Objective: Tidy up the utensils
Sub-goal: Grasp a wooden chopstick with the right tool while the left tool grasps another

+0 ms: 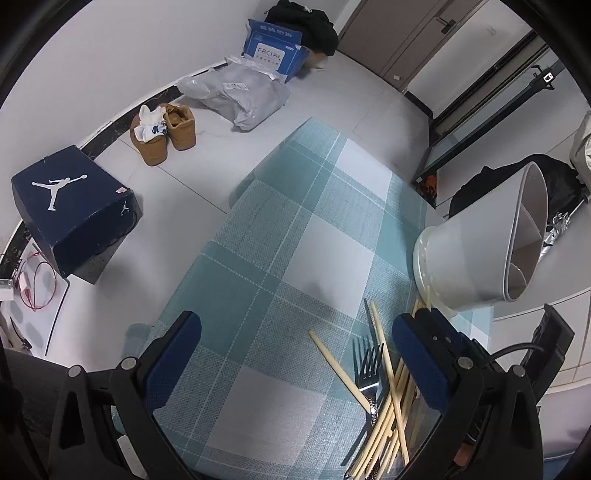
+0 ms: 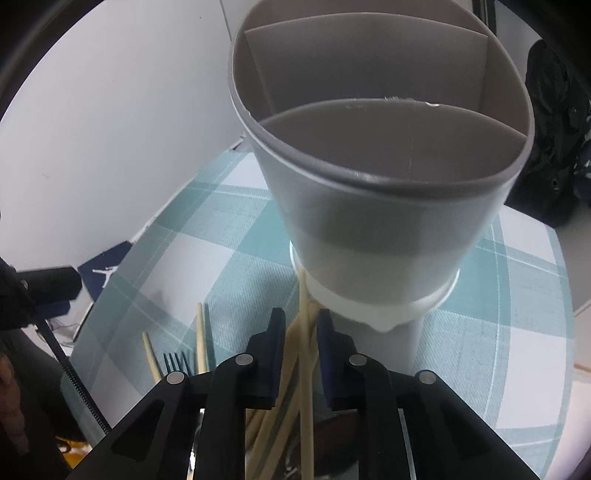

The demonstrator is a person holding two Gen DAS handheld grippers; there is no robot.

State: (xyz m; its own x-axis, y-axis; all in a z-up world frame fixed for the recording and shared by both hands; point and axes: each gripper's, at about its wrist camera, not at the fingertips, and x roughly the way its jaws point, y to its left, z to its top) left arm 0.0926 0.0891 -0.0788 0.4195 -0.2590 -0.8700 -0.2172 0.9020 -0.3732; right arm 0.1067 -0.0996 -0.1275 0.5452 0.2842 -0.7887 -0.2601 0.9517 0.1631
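Chopsticks (image 2: 308,347) lie mid-bottom on the checked surface (image 2: 184,254), pinched between the right gripper (image 2: 301,332) fingers below the grey holder (image 2: 369,221); left gripper (image 1: 295,339) fingers stand wide.

A lived-in home: beyond the left claw (image 1: 295,354), tan shoes (image 1: 164,131), a shoebox (image 1: 74,210) and parcels (image 1: 236,92) sit on the tiled floor (image 1: 332,92) near a door (image 1: 406,33)

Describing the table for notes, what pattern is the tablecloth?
The tablecloth is teal and white plaid, clearest in the left wrist view.
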